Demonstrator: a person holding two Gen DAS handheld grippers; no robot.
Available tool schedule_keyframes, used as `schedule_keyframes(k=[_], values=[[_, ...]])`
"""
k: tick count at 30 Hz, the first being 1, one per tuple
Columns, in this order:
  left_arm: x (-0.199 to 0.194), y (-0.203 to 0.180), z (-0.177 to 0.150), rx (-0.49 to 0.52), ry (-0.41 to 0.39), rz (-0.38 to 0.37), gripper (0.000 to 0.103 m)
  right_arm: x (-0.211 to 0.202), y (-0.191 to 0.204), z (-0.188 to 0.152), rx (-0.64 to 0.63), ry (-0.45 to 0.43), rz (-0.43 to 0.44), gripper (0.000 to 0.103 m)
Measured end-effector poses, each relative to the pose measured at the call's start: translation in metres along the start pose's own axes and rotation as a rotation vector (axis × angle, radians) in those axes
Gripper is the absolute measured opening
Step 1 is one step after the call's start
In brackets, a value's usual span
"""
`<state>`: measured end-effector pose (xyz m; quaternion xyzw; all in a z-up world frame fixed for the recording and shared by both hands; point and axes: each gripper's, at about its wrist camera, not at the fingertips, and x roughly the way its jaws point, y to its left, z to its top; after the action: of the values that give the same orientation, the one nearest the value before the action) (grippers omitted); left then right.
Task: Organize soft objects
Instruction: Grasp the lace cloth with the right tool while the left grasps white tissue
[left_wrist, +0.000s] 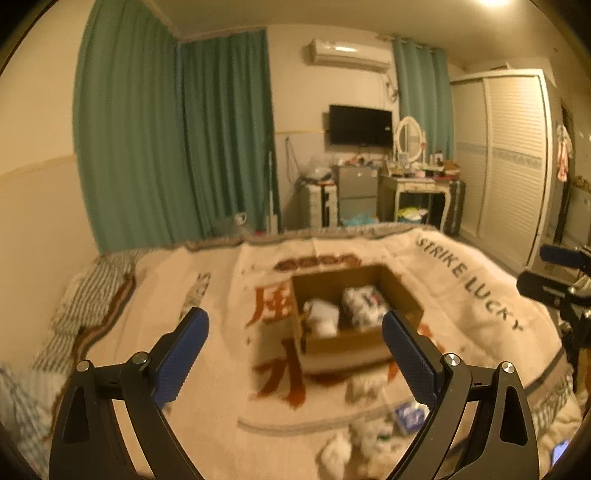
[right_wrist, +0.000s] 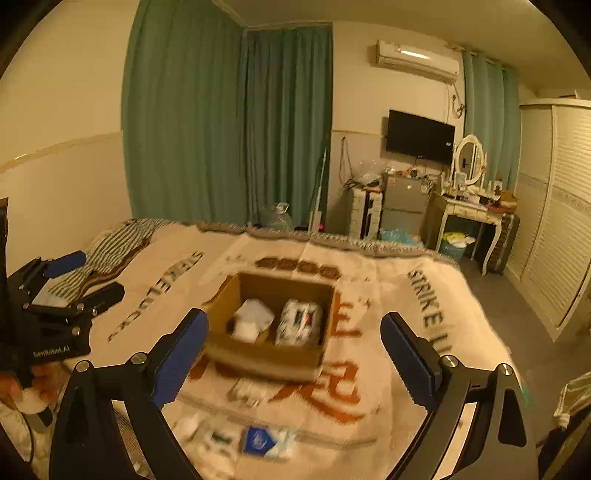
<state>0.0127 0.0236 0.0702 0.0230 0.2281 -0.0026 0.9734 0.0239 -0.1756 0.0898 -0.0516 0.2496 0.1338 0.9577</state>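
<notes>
The box (right_wrist: 267, 325) sat open-topped in the middle of the blanket (right_wrist: 388, 280), within easy reach of both grippers, which suited it as the place where soft things were gathered. Two were already inside, side by side: a white bundle (right_wrist: 253, 319) on the left and a printed pack (right_wrist: 299, 321) on the right, touching or nearly so. They filled most of the floor of the box, though some room seemed left above them.

The rest lay loose on the blanket on the near side of the box: a blue-and-white packet (right_wrist: 266, 441), a small white tuft (right_wrist: 190, 424) and some white fluffy pieces (left_wrist: 338, 448). Blur made their exact kind hard to tell. They were near one another and well apart from the box, so the sorting looked partly done.

The left gripper (left_wrist: 293, 343) hung above the bed with its jaws spread wide and nothing between them, aimed over the box. The right gripper (right_wrist: 293, 345) was held the same way, jaws apart and empty. Both seemed held high and back, probably so that either could drop onto the loose pile next. In the right view the left gripper showed at the frame's left edge, beside a striped cloth (right_wrist: 114, 243) lying at the bed's far-left corner.

The soft pieces would likely squash under the pads, so a deep, centred pinch seemed wise.
</notes>
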Motion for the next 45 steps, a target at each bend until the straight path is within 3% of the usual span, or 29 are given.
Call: schedule_keyframes(k=[8, 12, 15, 19, 23, 26, 28, 31, 38, 45], values=[[0.009, -0.002, -0.077, -0.015, 0.117, 0.0, 0.096, 0.029, 0.039, -0.095, -0.024, 0.108, 0.026, 0.095], [0.027, -0.009, -0.114, -0.004, 0.189, 0.005, 0.096, 0.066, 0.052, -0.145, -0.04, 0.229, 0.025, 0.095], [0.033, -0.016, -0.132, 0.036, 0.219, -0.036, 0.096, 0.087, 0.057, -0.175, -0.017, 0.322, 0.072, 0.095], [0.042, -0.022, -0.143, 0.068, 0.241, -0.021, 0.096, 0.111, 0.066, -0.203, -0.02, 0.418, 0.13, 0.09], [0.05, -0.019, -0.152, 0.053, 0.273, -0.023, 0.096, 0.125, 0.073, -0.215, -0.035, 0.474, 0.145, 0.08], [0.05, -0.018, -0.153, 0.052, 0.278, -0.019, 0.096, 0.127, 0.073, -0.222, -0.015, 0.505, 0.177, 0.063], [0.051, -0.018, -0.153, 0.049, 0.282, -0.02, 0.096, 0.124, 0.071, -0.221, -0.007, 0.506, 0.192, 0.041], [0.052, -0.02, -0.153, 0.043, 0.293, -0.02, 0.096, 0.119, 0.069, -0.217, -0.002, 0.489, 0.197, 0.027], [0.056, -0.035, -0.155, 0.052, 0.309, -0.032, 0.096, 0.092, 0.051, -0.193, 0.047, 0.384, 0.201, 0.023], [0.065, -0.066, -0.156, 0.061, 0.337, -0.091, 0.096, 0.087, 0.013, -0.169, 0.072, 0.31, 0.11, 0.022]])
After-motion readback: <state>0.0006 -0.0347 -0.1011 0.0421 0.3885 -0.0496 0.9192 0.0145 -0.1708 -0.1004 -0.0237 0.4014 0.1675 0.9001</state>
